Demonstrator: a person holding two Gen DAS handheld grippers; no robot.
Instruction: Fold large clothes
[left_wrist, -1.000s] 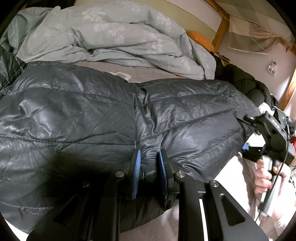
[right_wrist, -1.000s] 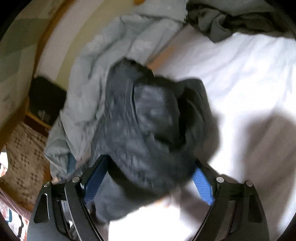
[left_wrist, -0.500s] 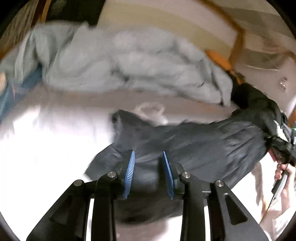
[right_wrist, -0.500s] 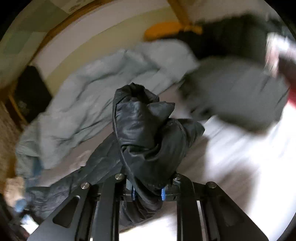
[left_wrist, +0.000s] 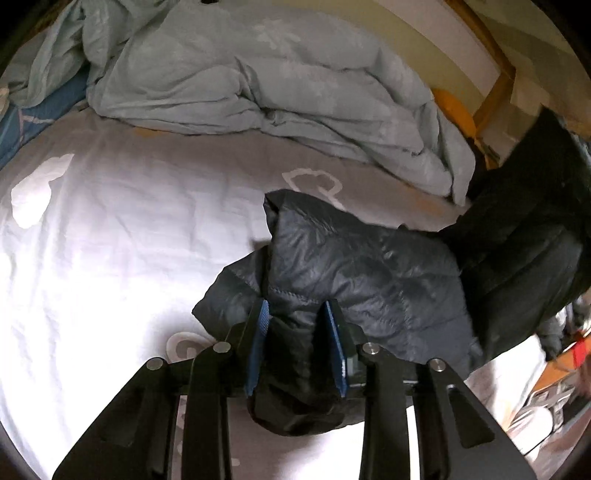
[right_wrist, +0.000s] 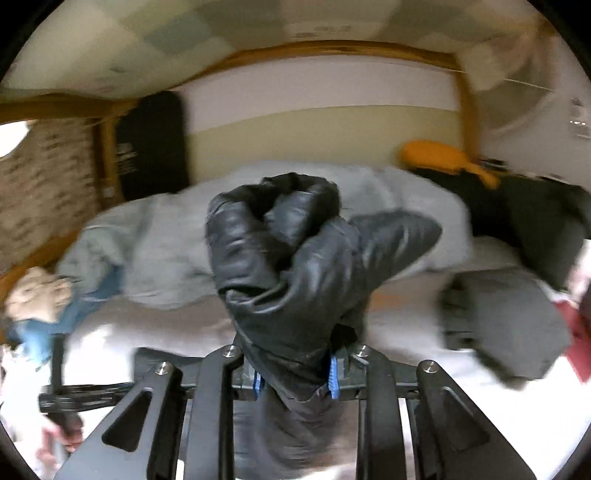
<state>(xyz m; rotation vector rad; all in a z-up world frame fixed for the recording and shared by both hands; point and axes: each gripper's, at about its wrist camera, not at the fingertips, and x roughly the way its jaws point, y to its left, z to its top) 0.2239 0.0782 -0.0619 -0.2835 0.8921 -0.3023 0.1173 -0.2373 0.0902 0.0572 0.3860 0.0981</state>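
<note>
- the left gripper (left_wrist: 297, 325) pinches a thick fold of the dark puffy jacket (left_wrist: 362, 266) between its blue pads.
- the right gripper (right_wrist: 295, 373) squeezes another bunch of the same jacket (right_wrist: 291, 266); its jaws have just been opening a little, with the cloth still pressed between them.
- the jacket hangs between the two grippers, above the white bed sheet (left_wrist: 122, 240).
- the part in the right gripper is bunched up in front of its camera.
- a pale blue blanket (left_wrist: 258, 74) lies crumpled at the back of the bed.
- a grey folded cloth (right_wrist: 509, 321) lies on the sheet to the right.
</note>
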